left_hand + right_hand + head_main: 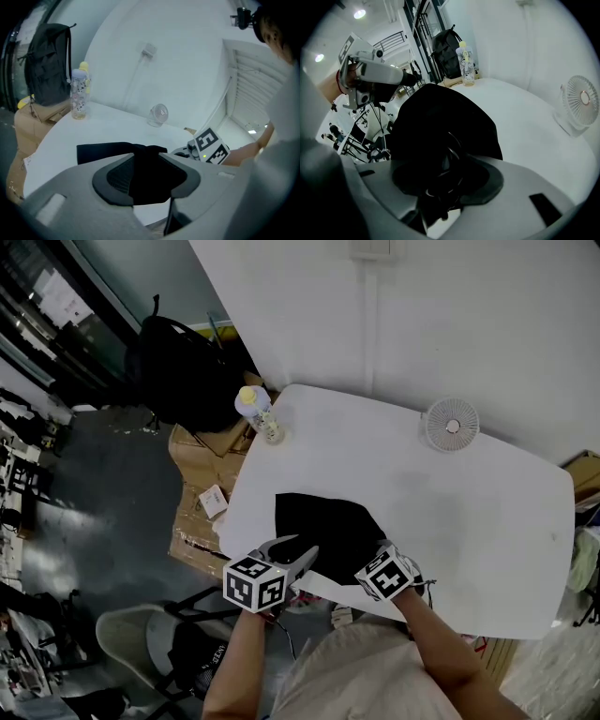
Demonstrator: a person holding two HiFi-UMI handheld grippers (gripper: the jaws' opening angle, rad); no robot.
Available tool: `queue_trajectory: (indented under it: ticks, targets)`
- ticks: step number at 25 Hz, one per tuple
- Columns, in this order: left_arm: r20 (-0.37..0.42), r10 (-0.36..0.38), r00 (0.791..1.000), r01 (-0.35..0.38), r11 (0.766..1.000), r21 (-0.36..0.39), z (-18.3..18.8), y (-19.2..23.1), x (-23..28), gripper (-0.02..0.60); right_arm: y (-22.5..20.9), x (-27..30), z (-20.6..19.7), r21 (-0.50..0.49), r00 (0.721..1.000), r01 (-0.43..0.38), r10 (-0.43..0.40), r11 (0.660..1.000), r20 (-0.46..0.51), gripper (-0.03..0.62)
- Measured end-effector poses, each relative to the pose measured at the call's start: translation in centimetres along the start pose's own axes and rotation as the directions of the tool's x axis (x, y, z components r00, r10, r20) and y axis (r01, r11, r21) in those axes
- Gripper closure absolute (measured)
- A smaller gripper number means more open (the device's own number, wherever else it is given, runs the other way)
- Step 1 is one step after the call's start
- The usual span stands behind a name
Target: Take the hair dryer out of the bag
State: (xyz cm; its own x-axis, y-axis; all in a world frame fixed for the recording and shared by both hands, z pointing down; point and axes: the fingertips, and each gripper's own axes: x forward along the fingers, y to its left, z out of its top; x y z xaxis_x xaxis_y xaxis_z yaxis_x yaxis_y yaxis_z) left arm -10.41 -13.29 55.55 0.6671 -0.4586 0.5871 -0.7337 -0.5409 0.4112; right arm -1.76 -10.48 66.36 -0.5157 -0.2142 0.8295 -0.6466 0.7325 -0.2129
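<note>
Head view steeply overhead, 2 gripper views low, sharing table

A white surface is standing against a plain white wall, and a little white fan and a clear bottle are sitting on it. A black backpack is resting by brown cardboard boxes on the dark grey floor, near a grey chair. Round lights are shining overhead.

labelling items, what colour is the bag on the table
Plain black bag, no visible pattern; clearest in the head view.
</note>
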Motion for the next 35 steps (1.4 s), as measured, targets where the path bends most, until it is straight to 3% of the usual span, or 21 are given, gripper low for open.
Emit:
queue_trajectory:
  ticks: [3,7,11,17,25,28,31,35]
  targets:
    - [-0.003,0.103,0.995,-0.103,0.994,-0.026,-0.8,3.2,-0.7,0.434,0.0,0.0,-0.1,-0.002,1.0,0.003,-0.003,1.0,0.002,0.405]
    - [-0.009,0.232,0.973,-0.232,0.968,-0.097,-2.2,7.8,-1.2,0.383,-0.1,0.0,-0.1,-0.008,1.0,0.0,0.0,1.0,0.004,0.405]
    - [-0.016,0.297,0.955,-0.294,0.937,-0.189,-3.8,11.1,-1.5,0.372,-0.2,0.1,-0.2,-0.009,1.0,-0.001,0.001,1.0,0.002,0.405]
    - [-0.023,0.247,0.969,-0.242,0.918,-0.315,-4.8,12.2,-0.4,0.371,-0.1,0.1,-0.2,-0.013,1.0,-0.005,0.005,1.0,-0.004,0.405]
    - [-0.034,0.166,0.986,-0.162,0.861,-0.481,-6.1,12.9,1.8,0.371,-0.1,0.3,-0.1,-0.016,1.0,-0.007,0.007,1.0,-0.013,0.405]
    - [-0.025,0.157,0.987,-0.148,0.85,-0.506,-6.1,13.1,2.0,0.371,-0.2,0.4,-0.1,-0.019,1.0,-0.005,0.005,1.0,-0.008,0.405]
    - [-0.012,0.143,0.99,-0.129,0.852,-0.508,-5.8,12.9,2.1,0.379,-0.3,0.4,0.0,-0.022,1.0,-0.006,0.006,1.0,-0.005,0.405]
    - [0.024,0.115,0.993,-0.088,0.864,-0.496,-5.2,12.1,2.4,0.539,-0.3,0.4,-0.2,-0.025,1.0,-0.011,0.011,1.0,-0.01,0.405]
